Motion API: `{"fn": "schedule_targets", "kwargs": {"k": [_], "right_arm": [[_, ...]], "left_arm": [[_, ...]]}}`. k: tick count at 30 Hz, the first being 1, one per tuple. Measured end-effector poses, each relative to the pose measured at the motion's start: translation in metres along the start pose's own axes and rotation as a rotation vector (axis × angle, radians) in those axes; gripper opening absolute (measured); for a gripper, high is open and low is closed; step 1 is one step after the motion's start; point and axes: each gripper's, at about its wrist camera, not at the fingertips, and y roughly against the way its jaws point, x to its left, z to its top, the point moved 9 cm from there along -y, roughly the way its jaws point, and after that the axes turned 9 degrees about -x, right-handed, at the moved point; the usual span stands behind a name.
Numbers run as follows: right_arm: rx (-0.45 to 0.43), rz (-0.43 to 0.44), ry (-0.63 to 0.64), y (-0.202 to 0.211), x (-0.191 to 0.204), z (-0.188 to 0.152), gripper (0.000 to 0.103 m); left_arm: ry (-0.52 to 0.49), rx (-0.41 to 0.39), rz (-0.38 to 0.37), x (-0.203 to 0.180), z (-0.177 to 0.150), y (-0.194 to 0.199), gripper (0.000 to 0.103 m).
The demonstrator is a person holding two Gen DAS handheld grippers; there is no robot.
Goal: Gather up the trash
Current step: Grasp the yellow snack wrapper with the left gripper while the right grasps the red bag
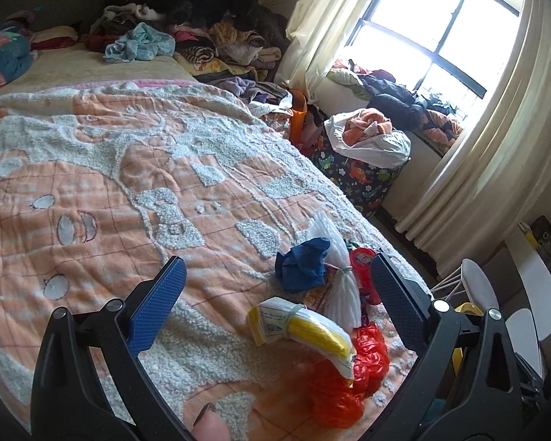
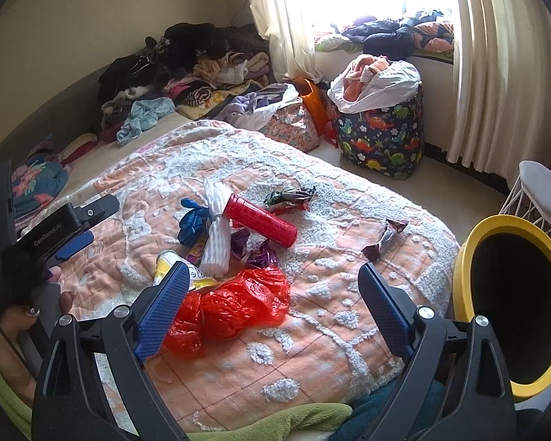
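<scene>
Trash lies heaped on the bed's orange blanket: a red plastic bag, a red tube, a white foam bundle, a blue glove, a yellow packet and two wrappers. The left hand-held gripper hovers over the heap, jaws wide apart and empty. The right hand-held gripper is likewise spread above the red plastic bag, holding nothing. A yellow-rimmed bin stands beside the bed at right.
</scene>
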Motion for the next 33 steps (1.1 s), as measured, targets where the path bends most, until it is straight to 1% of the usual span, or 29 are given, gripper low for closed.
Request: {"fn": "schedule_targets", "kwargs": {"k": [5, 9, 14, 16, 18, 19, 20, 21, 22, 24, 27, 28, 31, 33], "right_arm": [[0.044, 0.0, -0.005, -0.018, 0.006, -0.01, 0.09], [0.085, 0.001, -0.013, -0.033, 0.006, -0.018, 0.09], [0.144, 0.011, -0.03, -0.054, 0.006, -0.031, 0.09], [0.172, 0.035, -0.048, -0.062, 0.008, -0.037, 0.087], [0.214, 0.06, -0.063, -0.07, 0.011, -0.045, 0.078], [0.232, 0.073, -0.065, -0.074, 0.013, -0.048, 0.075], [0.247, 0.084, -0.063, -0.076, 0.015, -0.052, 0.069], [0.261, 0.098, -0.06, -0.079, 0.017, -0.055, 0.064], [0.27, 0.109, -0.057, -0.08, 0.02, -0.058, 0.061], [0.285, 0.13, -0.056, -0.082, 0.023, -0.062, 0.051], [0.291, 0.146, -0.051, -0.083, 0.026, -0.066, 0.043], [0.293, 0.151, -0.048, -0.082, 0.027, -0.067, 0.041], [0.299, 0.176, -0.068, -0.083, 0.028, -0.071, 0.034], [0.305, 0.188, -0.078, -0.082, 0.028, -0.072, 0.026]], "left_arm": [[-0.002, 0.049, -0.007, 0.012, -0.01, -0.008, 0.092], [0.023, 0.1, -0.023, 0.018, -0.021, -0.018, 0.092], [0.067, 0.159, -0.067, 0.017, -0.036, -0.032, 0.092], [0.088, 0.185, -0.1, 0.013, -0.043, -0.037, 0.092], [0.111, 0.215, -0.117, 0.012, -0.049, -0.043, 0.092], [0.112, 0.228, -0.12, 0.011, -0.053, -0.045, 0.092], [0.113, 0.239, -0.121, 0.01, -0.057, -0.047, 0.092], [0.116, 0.25, -0.127, 0.009, -0.06, -0.048, 0.091], [0.122, 0.26, -0.129, 0.008, -0.064, -0.05, 0.088], [0.133, 0.28, -0.135, 0.007, -0.07, -0.052, 0.085], [0.136, 0.292, -0.137, 0.007, -0.075, -0.054, 0.082], [0.134, 0.294, -0.137, 0.006, -0.075, -0.054, 0.081], [0.146, 0.306, -0.145, 0.004, -0.077, -0.055, 0.08], [0.16, 0.317, -0.145, 0.004, -0.078, -0.056, 0.08]]}}
